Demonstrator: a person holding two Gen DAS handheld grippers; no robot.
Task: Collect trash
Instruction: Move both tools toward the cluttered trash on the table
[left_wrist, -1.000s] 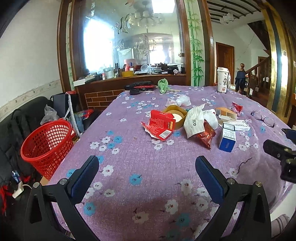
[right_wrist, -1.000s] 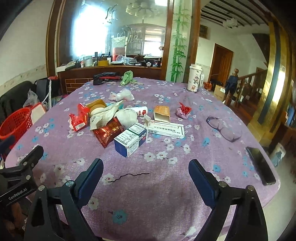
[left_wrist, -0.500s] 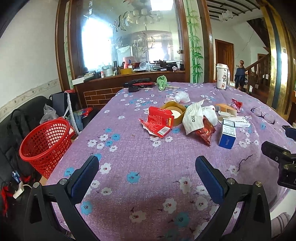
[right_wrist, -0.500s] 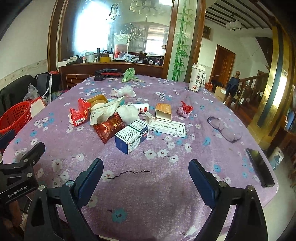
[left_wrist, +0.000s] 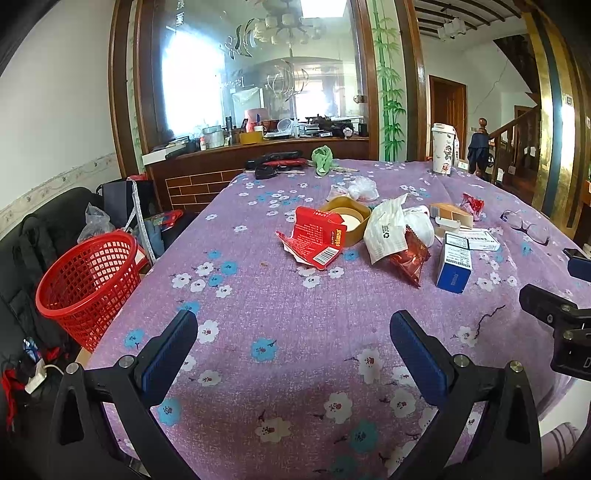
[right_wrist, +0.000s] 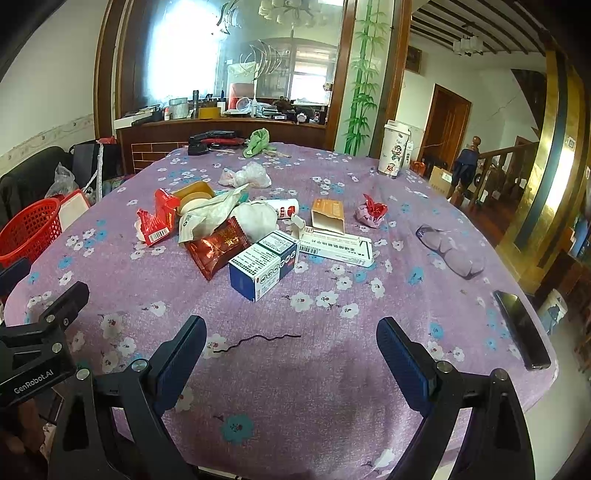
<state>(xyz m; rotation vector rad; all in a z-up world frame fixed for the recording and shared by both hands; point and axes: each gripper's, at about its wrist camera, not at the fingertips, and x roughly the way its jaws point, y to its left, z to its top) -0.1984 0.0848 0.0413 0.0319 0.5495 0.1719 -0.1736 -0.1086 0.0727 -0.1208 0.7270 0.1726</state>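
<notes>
Trash lies mid-table on the purple flowered cloth (left_wrist: 258, 295): a torn red carton (left_wrist: 317, 240), a yellow round tub (left_wrist: 347, 218), a white paper bag (left_wrist: 388, 229), a dark red snack wrapper (right_wrist: 216, 245), a blue-and-white box (right_wrist: 264, 264), a long white box (right_wrist: 334, 249), an orange carton (right_wrist: 327, 216) and a crumpled red wrapper (right_wrist: 371, 214). A red mesh basket (left_wrist: 90, 280) stands on the floor left of the table. My left gripper (left_wrist: 293, 350) and right gripper (right_wrist: 291, 350) are both open and empty above the near edge.
Glasses (right_wrist: 450, 249) and a black phone (right_wrist: 521, 328) lie at the right side. A white cup (right_wrist: 395, 153), a green cloth (right_wrist: 256, 142) and a clear plastic bag (right_wrist: 245, 175) are farther back. A thin dark wire (right_wrist: 255, 341) lies near my right gripper.
Both grippers have risen and pulled back a little, so the trash pile sits slightly farther away. Nothing on the table has moved.
</notes>
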